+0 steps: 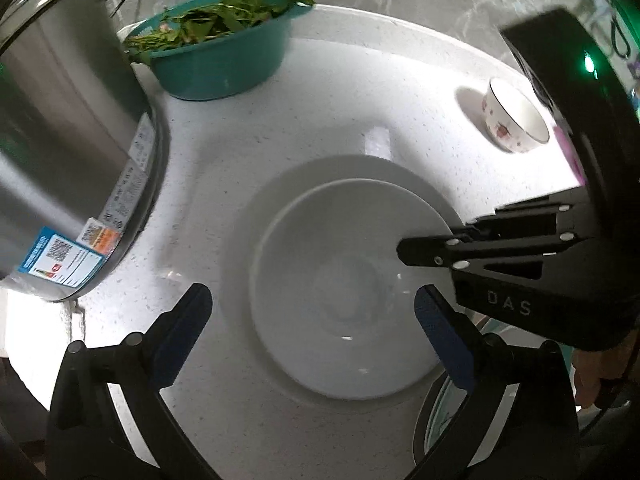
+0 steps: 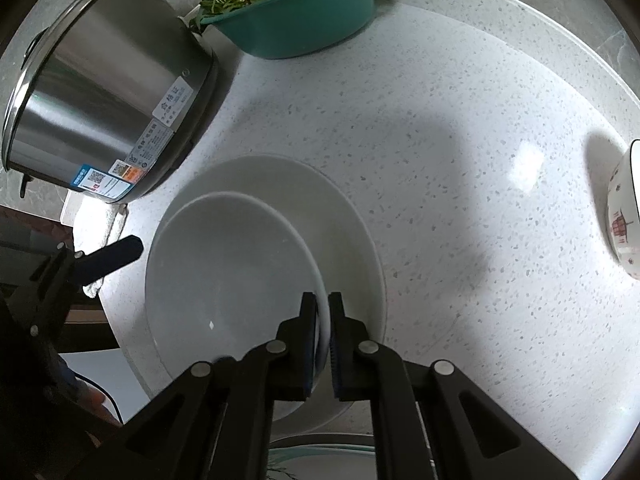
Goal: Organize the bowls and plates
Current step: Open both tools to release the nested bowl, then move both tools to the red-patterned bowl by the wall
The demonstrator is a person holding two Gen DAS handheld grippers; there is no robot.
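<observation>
A white bowl (image 1: 340, 280) (image 2: 228, 272) sits on a larger white plate (image 1: 420, 188) (image 2: 348, 232) on the speckled counter. My right gripper (image 2: 323, 308) is shut on the bowl's right rim; it shows in the left wrist view (image 1: 404, 250) reaching in from the right. My left gripper (image 1: 312, 316) is open and empty, its fingers either side of the bowl's near part; one fingertip (image 2: 124, 248) shows in the right wrist view. A small flowered bowl (image 1: 514, 118) (image 2: 624, 224) stands apart at the right.
A steel pot (image 1: 64, 152) (image 2: 104, 96) stands at the left. A teal basin of green leaves (image 1: 224, 60) (image 2: 296, 20) is at the back. Another dish with a green rim (image 1: 436, 420) (image 2: 320, 452) lies at the near counter edge.
</observation>
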